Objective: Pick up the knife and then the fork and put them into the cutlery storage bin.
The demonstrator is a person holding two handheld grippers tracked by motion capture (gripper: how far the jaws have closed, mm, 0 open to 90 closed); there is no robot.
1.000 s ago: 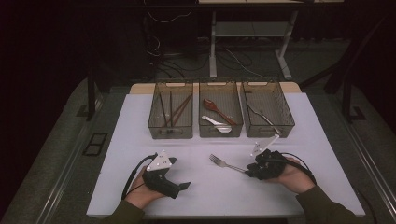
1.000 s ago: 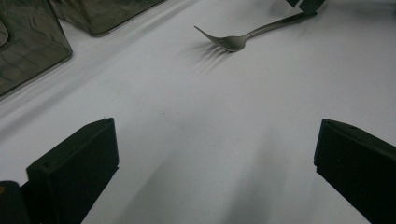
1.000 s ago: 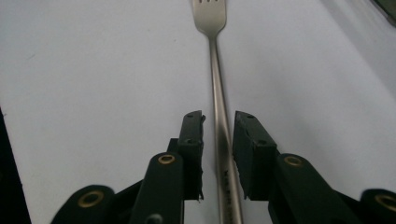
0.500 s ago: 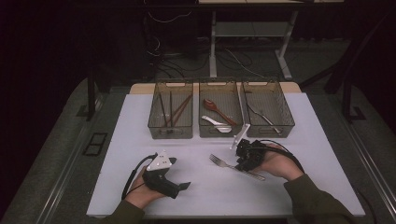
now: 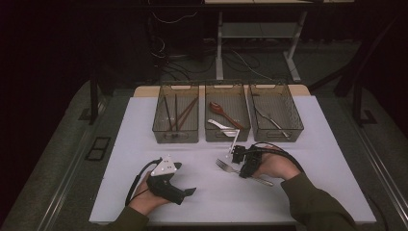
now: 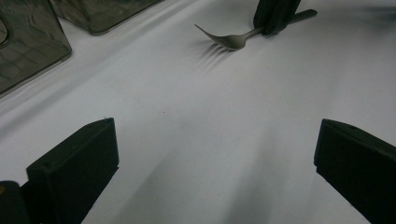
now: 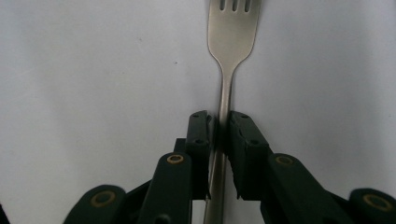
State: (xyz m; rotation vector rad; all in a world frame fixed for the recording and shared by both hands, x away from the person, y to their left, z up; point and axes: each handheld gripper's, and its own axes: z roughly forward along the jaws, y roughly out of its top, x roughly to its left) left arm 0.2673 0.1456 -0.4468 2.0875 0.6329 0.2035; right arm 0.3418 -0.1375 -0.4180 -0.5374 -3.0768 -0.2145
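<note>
A silver fork [image 5: 225,166] lies on the white table, tines pointing left. My right gripper [image 5: 242,162] is shut on its handle; in the right gripper view both black jaws press the thin handle at my gripper [image 7: 219,122], and the fork [image 7: 232,28] runs straight ahead. From the left gripper view the fork [image 6: 233,41] is far ahead, with the right gripper [image 6: 275,16] clamped on it. My left gripper [image 5: 186,191] rests on the table at the front left, well apart from the fork. It stands open [image 6: 215,154] with only bare table between its jaws.
Three mesh baskets stand in a row at the back. The left basket [image 5: 176,137] holds chopsticks, the middle basket [image 5: 227,137] holds spoons, and the right basket [image 5: 288,134] holds metal cutlery. White table surface [image 5: 308,144] lies around both hands.
My right gripper has moved left over the fork's handle and shut on it. The fork's tines and the left gripper stay where they were.
</note>
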